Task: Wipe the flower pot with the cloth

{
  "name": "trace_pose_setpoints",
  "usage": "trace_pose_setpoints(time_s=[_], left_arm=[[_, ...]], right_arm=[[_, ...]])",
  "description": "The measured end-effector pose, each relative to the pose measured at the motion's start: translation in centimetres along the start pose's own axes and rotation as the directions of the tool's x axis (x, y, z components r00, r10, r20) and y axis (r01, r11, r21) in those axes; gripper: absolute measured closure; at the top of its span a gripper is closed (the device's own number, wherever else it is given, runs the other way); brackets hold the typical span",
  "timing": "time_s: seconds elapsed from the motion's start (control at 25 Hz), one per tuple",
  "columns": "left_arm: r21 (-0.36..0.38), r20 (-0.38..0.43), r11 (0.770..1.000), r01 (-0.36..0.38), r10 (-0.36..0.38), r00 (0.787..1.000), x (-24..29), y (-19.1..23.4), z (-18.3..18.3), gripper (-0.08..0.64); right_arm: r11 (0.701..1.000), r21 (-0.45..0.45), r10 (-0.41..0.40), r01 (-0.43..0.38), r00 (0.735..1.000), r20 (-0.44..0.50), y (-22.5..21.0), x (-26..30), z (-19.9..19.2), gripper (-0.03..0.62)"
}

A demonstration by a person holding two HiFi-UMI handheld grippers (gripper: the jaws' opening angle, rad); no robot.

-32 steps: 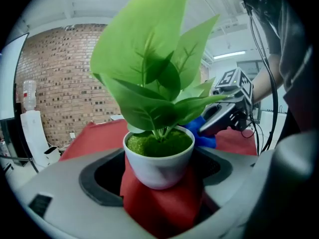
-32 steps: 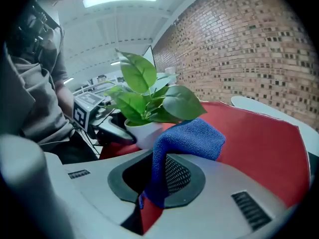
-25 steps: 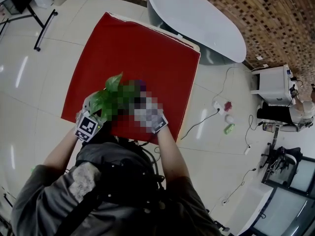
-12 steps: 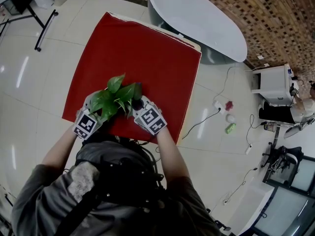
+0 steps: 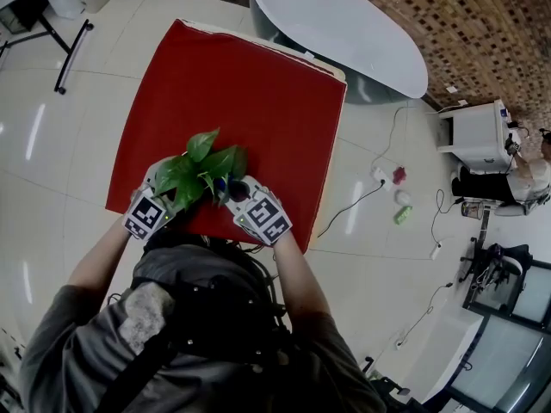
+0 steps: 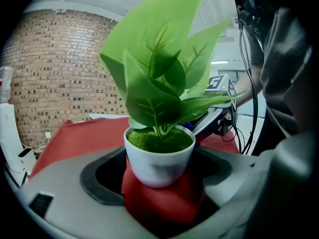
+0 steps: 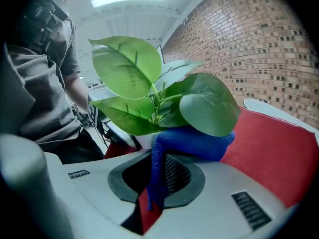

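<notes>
A white flower pot (image 6: 158, 164) with a green leafy plant (image 5: 201, 169) stands near the front edge of the red table (image 5: 250, 93). My left gripper (image 5: 167, 198) reaches in from the left, its jaws closed round the pot's lower wall (image 6: 157, 179). My right gripper (image 5: 234, 194) comes in from the right, shut on a blue cloth (image 7: 192, 143) that drapes between its jaws (image 7: 158, 179) and presses against the pot's side under the leaves. In the right gripper view only a white sliver of the pot (image 7: 144, 140) shows behind the cloth.
A white oval table (image 5: 344, 33) stands beyond the red one. Cables and small objects (image 5: 399, 198) lie on the floor to the right, near a white cabinet (image 5: 478, 138). A black stand (image 5: 73, 41) is at the far left. My body is against the table's near edge.
The right gripper with the blue cloth has shifted slightly toward me along the pot. The left gripper and the pot have stayed where they were.
</notes>
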State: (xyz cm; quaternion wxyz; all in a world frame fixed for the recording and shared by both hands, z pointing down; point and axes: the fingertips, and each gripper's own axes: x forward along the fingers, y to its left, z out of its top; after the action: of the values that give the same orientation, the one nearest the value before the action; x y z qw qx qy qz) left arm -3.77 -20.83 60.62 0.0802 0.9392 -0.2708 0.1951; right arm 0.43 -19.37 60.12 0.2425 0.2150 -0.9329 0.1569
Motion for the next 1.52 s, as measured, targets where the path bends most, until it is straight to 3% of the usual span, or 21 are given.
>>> trace_pose_setpoints(time_s=[0.2,0.44,0.64,0.96,1.12,1.36,1.52], left_arm=[[0.039,-0.002,0.998,0.047,-0.047,0.999,1.6,-1.0,0.7,0.107],[0.116,-0.067,0.991,0.073,-0.066,0.996,1.9,-0.8,0.1,0.103],[0.066,-0.090,0.998,0.021,-0.015,0.996,0.3,-0.7,-1.0,0.103],[-0.037,-0.029,0.994,-0.099,0.098,0.995,-1.9,-1.9,-1.0,0.103],[-0.037,-0.022,0.992,-0.121,0.120,0.993,-2.2,-2.4,-0.4,0.103],[-0.004,-0.013,0.989,-0.147,0.147,0.989,-2.0,-2.5,0.2,0.103],[-0.031,0.002,0.983,-0.182,0.183,0.983,-1.7,-2.5,0.3,0.103]], right_arm=[[0.999,0.030,0.011,-0.011,1.000,0.011,1.1,-1.7,-1.0,0.526],[0.999,0.039,-0.004,0.003,1.000,0.018,1.4,-1.6,-2.0,0.526],[0.999,0.033,0.020,-0.020,1.000,0.011,2.1,-1.7,-2.1,0.526],[0.989,-0.049,0.135,-0.137,0.990,-0.039,6.1,-0.6,-2.9,0.526],[0.978,-0.082,0.187,-0.192,0.980,-0.067,7.7,-0.5,-2.9,0.526],[0.983,-0.061,0.169,-0.172,0.984,-0.052,8.1,-1.8,-2.9,0.526],[0.993,-0.010,0.118,-0.118,0.992,-0.043,7.6,-4.1,-4.2,0.526]])
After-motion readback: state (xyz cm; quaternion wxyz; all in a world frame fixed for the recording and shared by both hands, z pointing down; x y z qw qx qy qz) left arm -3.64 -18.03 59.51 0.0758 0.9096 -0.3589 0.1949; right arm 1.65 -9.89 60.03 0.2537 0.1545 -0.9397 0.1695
